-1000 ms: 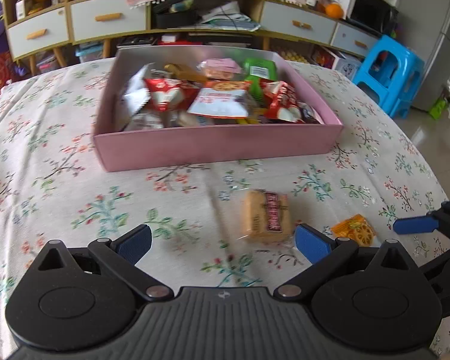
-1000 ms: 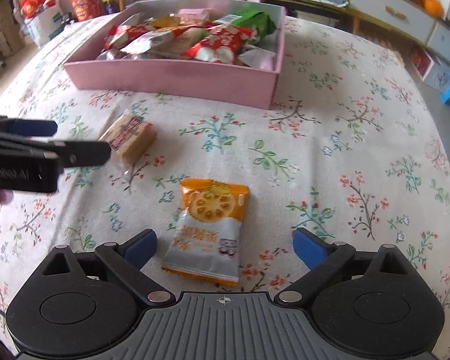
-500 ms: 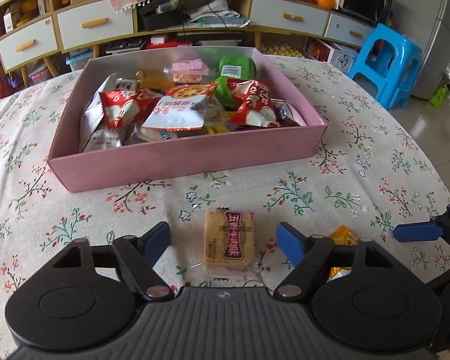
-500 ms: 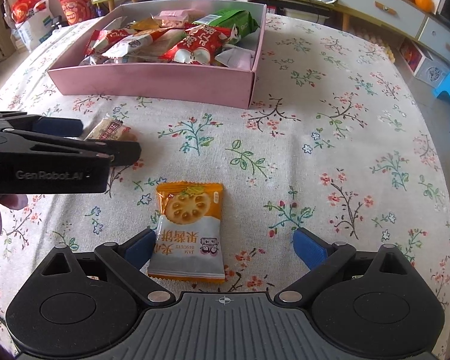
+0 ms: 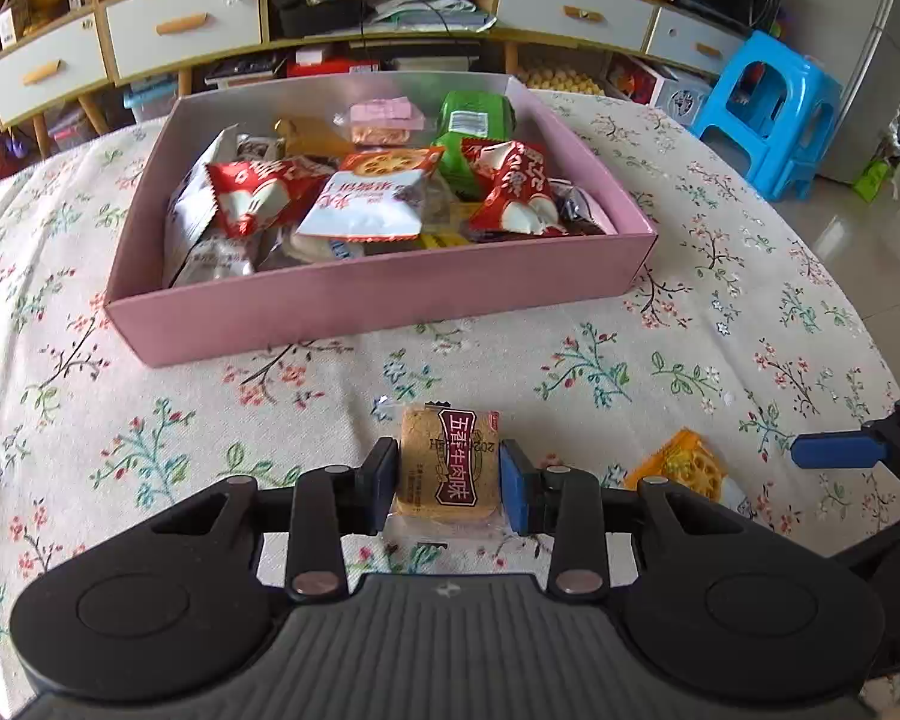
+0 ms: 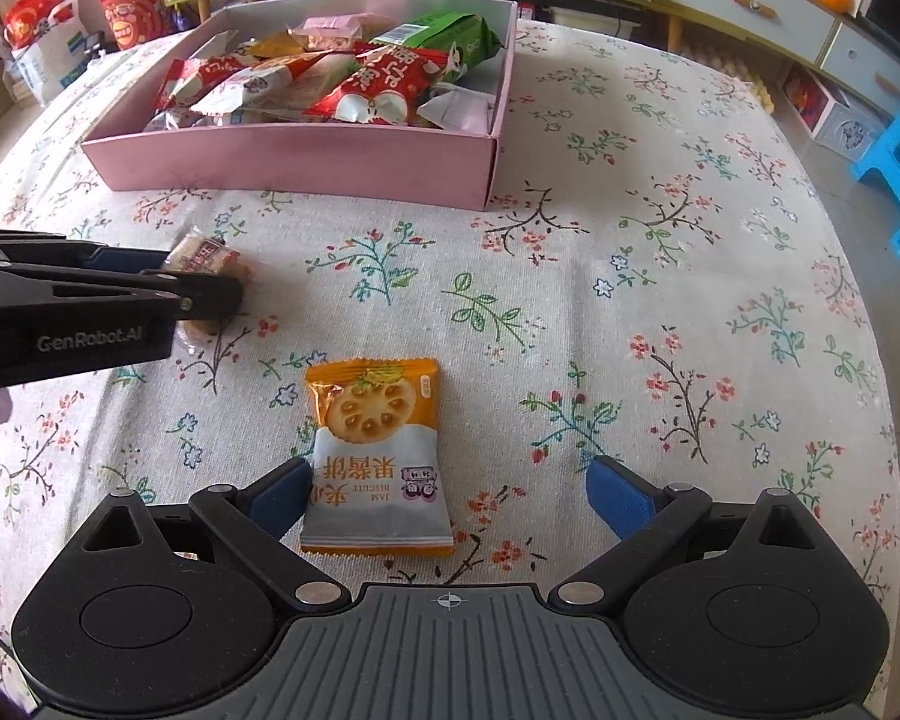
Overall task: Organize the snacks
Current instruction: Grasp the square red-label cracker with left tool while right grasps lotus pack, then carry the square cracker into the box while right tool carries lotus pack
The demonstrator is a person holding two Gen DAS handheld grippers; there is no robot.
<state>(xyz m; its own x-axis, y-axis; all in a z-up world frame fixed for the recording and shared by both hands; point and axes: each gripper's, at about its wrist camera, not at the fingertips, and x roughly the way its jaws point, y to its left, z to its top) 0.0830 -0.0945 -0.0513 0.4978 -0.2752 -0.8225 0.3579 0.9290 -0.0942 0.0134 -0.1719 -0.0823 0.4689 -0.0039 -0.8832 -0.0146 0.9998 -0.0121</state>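
A tan biscuit pack (image 5: 444, 450) with a dark red label lies on the flowered tablecloth, in front of the pink box (image 5: 378, 300). My left gripper (image 5: 448, 474) is closing on it, and both blue pads touch its sides. The right wrist view shows this gripper (image 6: 198, 282) from the side, over the same pack (image 6: 210, 255). An orange and white jam biscuit pack (image 6: 378, 420) lies flat between the wide-open fingers of my right gripper (image 6: 450, 492). The left pad is at the pack's edge. The pink box (image 6: 288, 162) holds several wrapped snacks.
A low cabinet with drawers (image 5: 180, 30) stands behind the table. A blue plastic stool (image 5: 768, 114) is on the floor at the right, beyond the table's rounded edge. One blue finger (image 5: 840, 453) of the right gripper shows at the right of the left wrist view.
My left gripper's jaws went from wide open to closed against the tan biscuit pack, which now sits centred between them. The right gripper and the orange pack have hardly moved.
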